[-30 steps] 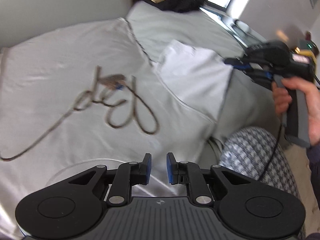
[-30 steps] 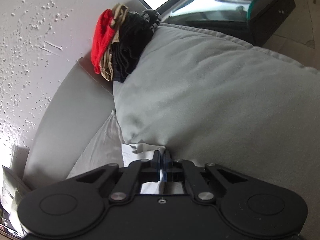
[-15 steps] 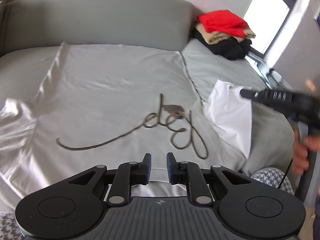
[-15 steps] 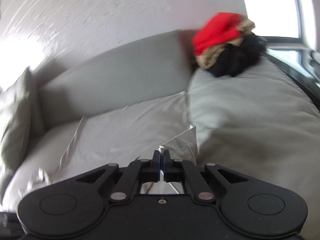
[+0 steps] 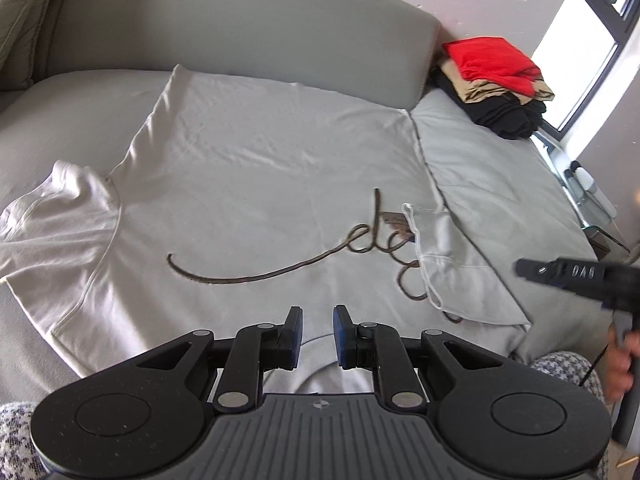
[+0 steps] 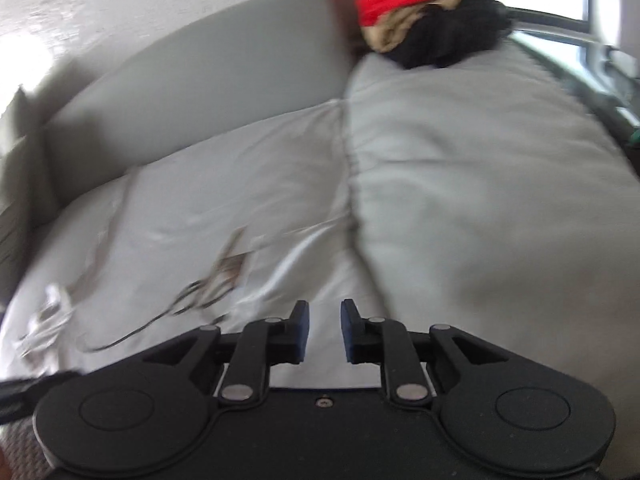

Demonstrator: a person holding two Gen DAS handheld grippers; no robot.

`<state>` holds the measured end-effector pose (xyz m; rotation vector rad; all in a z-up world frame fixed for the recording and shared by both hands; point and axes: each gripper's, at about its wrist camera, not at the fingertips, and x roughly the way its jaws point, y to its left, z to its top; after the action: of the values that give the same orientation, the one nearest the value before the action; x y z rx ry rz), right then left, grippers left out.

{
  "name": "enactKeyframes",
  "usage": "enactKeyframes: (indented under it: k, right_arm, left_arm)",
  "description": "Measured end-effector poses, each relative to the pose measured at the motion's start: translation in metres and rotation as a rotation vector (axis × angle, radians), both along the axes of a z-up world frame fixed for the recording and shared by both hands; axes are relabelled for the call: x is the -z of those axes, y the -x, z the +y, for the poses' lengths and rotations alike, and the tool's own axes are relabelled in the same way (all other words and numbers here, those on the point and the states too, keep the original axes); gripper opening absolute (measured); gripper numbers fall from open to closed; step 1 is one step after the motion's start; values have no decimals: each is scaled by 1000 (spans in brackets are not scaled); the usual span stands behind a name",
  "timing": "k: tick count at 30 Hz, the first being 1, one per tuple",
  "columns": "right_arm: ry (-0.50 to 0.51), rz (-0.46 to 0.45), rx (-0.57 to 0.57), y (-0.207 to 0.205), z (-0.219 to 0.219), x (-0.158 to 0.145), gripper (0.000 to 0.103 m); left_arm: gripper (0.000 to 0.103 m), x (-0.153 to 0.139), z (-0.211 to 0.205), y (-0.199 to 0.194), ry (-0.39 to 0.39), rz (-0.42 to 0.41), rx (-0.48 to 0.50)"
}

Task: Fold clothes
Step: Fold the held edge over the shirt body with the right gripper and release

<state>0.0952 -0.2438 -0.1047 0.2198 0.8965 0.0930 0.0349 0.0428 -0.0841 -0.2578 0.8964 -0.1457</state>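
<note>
A white T-shirt (image 5: 248, 184) with a brown script print (image 5: 280, 272) lies flat on the grey sofa, collar towards me. Its right sleeve (image 5: 452, 268) is folded inward over the print; the other sleeve (image 5: 52, 216) lies spread at the left. My left gripper (image 5: 318, 332) hovers over the collar end, open by a narrow gap with nothing between the pads. My right gripper (image 6: 325, 328) is above the shirt's right side, its jaws opening with no cloth between them. In the blurred right wrist view the shirt (image 6: 224, 208) shows ahead.
A stack of folded clothes (image 5: 496, 80), red on tan on black, sits at the sofa's far right corner. The backrest (image 5: 240, 28) rises behind the shirt. A person's hand (image 5: 620, 364) holds the right tool; a houndstooth-clad knee (image 5: 568, 364) is near the sofa's front edge.
The right gripper, shut on the sleeve's edge a second ago, carried it over the shirt and let go; its jaws now stand apart. Both views rolled and shifted across the sofa.
</note>
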Motion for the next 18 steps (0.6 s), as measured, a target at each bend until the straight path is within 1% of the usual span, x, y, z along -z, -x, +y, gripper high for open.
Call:
enactKeyframes:
  k: [3, 6, 7, 9, 10, 12, 14, 16, 17, 18]
  right_arm:
    - [31, 54, 0, -15, -5, 11, 14]
    - [115, 129, -62, -21, 9, 32, 15]
    - [169, 164, -79, -19, 11, 39, 13]
    - [270, 232, -111, -12, 16, 52, 2]
    - [286, 253, -114, -5, 16, 52, 0]
    - [300, 283, -129, 8, 16, 48, 0]
    - [283, 296, -132, 17, 11, 42, 0]
    - [240, 264, -95, 21, 6, 30, 5]
    - [217, 218, -90, 18, 7, 22, 9]
    - [170, 179, -97, 18, 9, 16, 13]
  left_arm:
    - [14, 3, -1, 0, -14, 12, -5]
    - [14, 6, -4, 1, -33, 27, -1]
    - [14, 8, -5, 1, -41, 32, 3]
    - [14, 10, -5, 2, -59, 39, 7]
    - [14, 11, -5, 2, -66, 39, 7]
    - [14, 13, -1, 2, -70, 43, 3]
    - [14, 15, 3, 2, -71, 48, -5]
    - [14, 15, 7, 3, -89, 50, -16]
    - [14, 15, 9, 4, -95, 48, -21]
    - [14, 15, 11, 5, -102, 46, -25]
